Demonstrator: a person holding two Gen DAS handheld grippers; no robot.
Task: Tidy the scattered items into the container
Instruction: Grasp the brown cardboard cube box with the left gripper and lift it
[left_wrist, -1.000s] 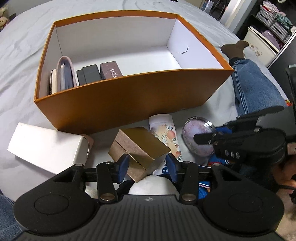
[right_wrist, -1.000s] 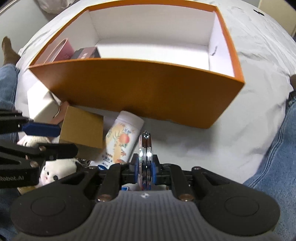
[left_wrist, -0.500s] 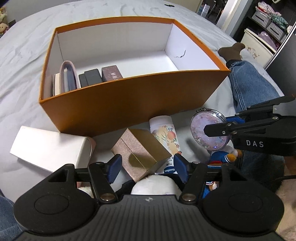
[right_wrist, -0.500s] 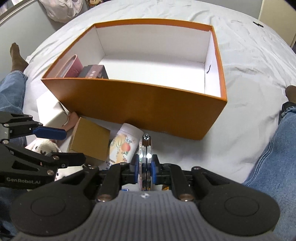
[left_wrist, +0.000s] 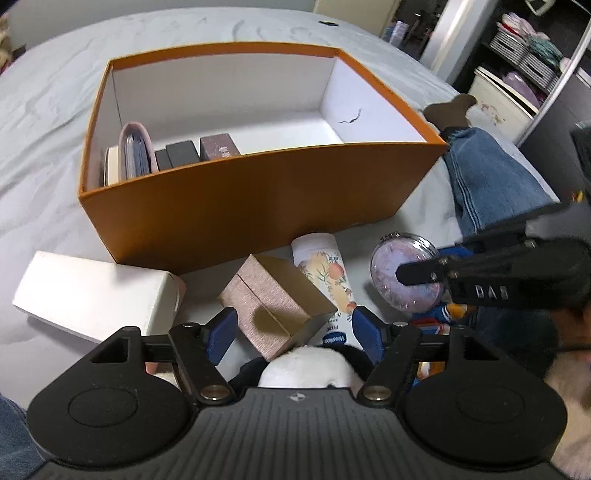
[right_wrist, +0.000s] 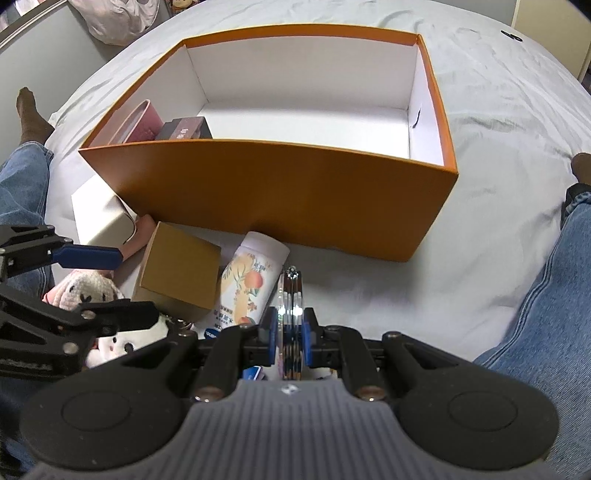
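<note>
Round purple compact mirror (left_wrist: 405, 281) pinched on edge between the blue pads of the right gripper (right_wrist: 290, 332), clamped tight on both faces, held above the bed sheet (right_wrist: 480, 122) just in front of the near wall of the orange box (left_wrist: 258, 199). Left gripper (left_wrist: 291, 328) spread wide, gripping nothing, hanging over the gold gift box (left_wrist: 275, 301) with one pad to each side and neither touching. Beside the gold gift box, lying flat on the sheet, a peach-printed lotion tube (left_wrist: 327, 275), cap end toward the orange box. Under the left gripper, a white plush toy (left_wrist: 304, 367), partly hidden. At the near left corner of the orange box, close against its outside, a white carton (left_wrist: 96, 291). Inside the box, packed along its left wall: a pink pouch (left_wrist: 135, 151) standing on edge, two small black boxes (left_wrist: 177, 154) and a dark maroon box (left_wrist: 219, 147); floor otherwise bare white. Denim-clad legs (right_wrist: 546, 306) along both sides of the sheet.
</note>
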